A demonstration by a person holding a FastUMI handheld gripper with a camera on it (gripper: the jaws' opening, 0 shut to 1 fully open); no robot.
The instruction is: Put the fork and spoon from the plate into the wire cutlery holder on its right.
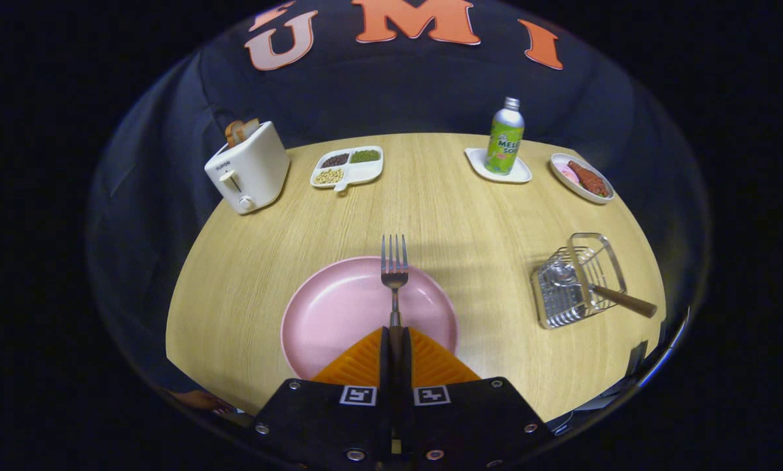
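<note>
We hold the fork (394, 275) clenched by its handle between our fingers (395, 340) above the pink plate (339, 314), and next we must carry it right to the wire cutlery holder (574, 281), where the spoon (617, 297) already lies.

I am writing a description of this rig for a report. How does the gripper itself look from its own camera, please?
The gripper has a black, angular body with round screw heads along its sloping edges. On top sit two small square black-and-white markers, one beside each side of the centre seam. Two ribbed, wedge-shaped fingers taper forward from the body. No cable is visible.
</note>
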